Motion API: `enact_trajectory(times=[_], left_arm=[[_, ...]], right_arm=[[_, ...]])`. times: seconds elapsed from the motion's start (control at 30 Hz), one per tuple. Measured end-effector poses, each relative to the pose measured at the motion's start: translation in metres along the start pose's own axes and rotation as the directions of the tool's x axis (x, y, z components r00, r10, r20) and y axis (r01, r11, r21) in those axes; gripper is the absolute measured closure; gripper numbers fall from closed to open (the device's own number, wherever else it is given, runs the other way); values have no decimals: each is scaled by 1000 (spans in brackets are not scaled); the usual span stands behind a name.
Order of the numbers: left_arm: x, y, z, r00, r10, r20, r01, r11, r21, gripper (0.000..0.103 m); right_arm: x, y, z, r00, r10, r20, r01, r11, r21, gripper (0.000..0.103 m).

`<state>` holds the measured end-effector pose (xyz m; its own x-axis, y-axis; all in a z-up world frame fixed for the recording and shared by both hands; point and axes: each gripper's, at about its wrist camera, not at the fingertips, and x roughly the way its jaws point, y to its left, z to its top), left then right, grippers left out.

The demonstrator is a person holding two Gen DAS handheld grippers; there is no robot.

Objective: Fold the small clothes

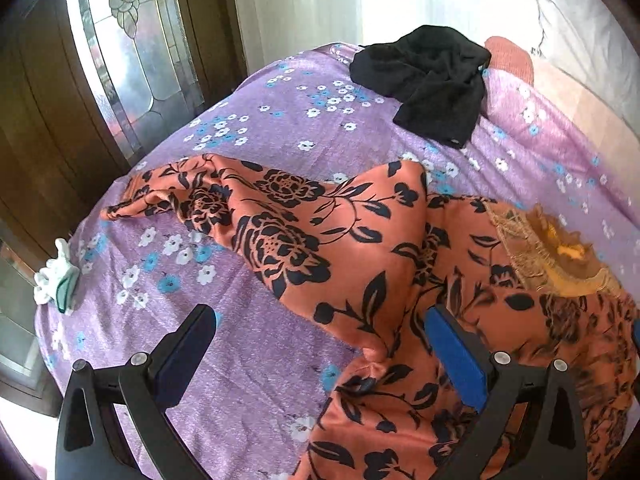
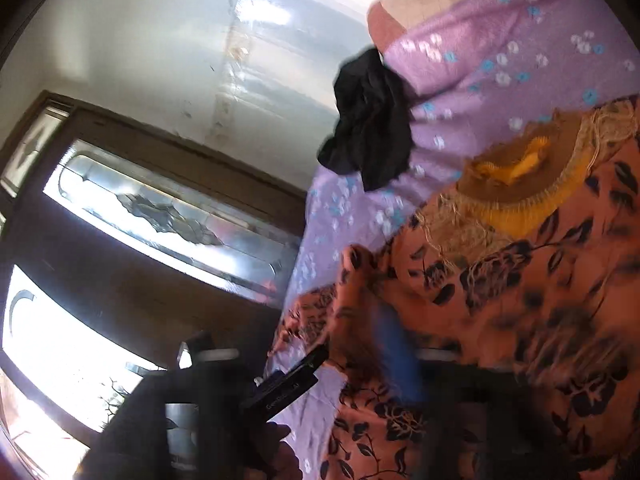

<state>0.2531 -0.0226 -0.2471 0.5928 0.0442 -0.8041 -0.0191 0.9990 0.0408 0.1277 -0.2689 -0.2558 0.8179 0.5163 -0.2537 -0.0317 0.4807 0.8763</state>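
Observation:
An orange garment with a black flower print (image 1: 360,248) lies crumpled across the purple floral bedsheet (image 1: 248,128). Its embroidered yellow neckline (image 1: 560,252) is at the right. My left gripper (image 1: 320,332) hovers open over the garment's lower edge. Its blue pads stand wide apart and press on nothing. The right wrist view is blurred and rolled. There the same garment (image 2: 500,300) fills the right side, and my right gripper (image 2: 296,354) is open beside a raised fold. One blue pad (image 2: 400,352) is against the cloth. A black gripper part (image 2: 288,384) and a hand show at the bottom.
A black garment (image 1: 432,80) lies bunched at the far side of the bed, next to a pink pillow (image 1: 512,56). A white and green hair clip (image 1: 56,276) sits at the bed's left edge. A dark wooden door with glass panels (image 1: 120,40) stands beyond it.

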Motion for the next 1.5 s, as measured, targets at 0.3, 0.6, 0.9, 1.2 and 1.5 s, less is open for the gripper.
enact_trajectory(times=[0.3, 0.6, 0.9, 1.2, 1.5], left_arm=[[6, -29, -2, 991, -131, -30, 132, 990, 57, 8], [21, -60, -12, 995, -80, -56, 88, 982, 167, 50], [37, -68, -14, 994, 21, -107, 4, 974, 226, 48], [14, 46, 30, 1000, -28, 4, 28, 987, -160, 23], [55, 194, 44, 997, 43, -70, -73, 853, -517, 21]], right_arm=[[-52, -53, 42, 954, -267, 138, 238, 951, 196, 33], [-65, -119, 55, 896, -444, 6, 420, 853, 311, 59], [-44, -120, 56, 846, -528, -68, 528, 817, 231, 69], [-11, -80, 48, 854, -518, -48, 519, 854, 24, 57], [-1, -68, 31, 856, -514, -59, 511, 857, -63, 40]])
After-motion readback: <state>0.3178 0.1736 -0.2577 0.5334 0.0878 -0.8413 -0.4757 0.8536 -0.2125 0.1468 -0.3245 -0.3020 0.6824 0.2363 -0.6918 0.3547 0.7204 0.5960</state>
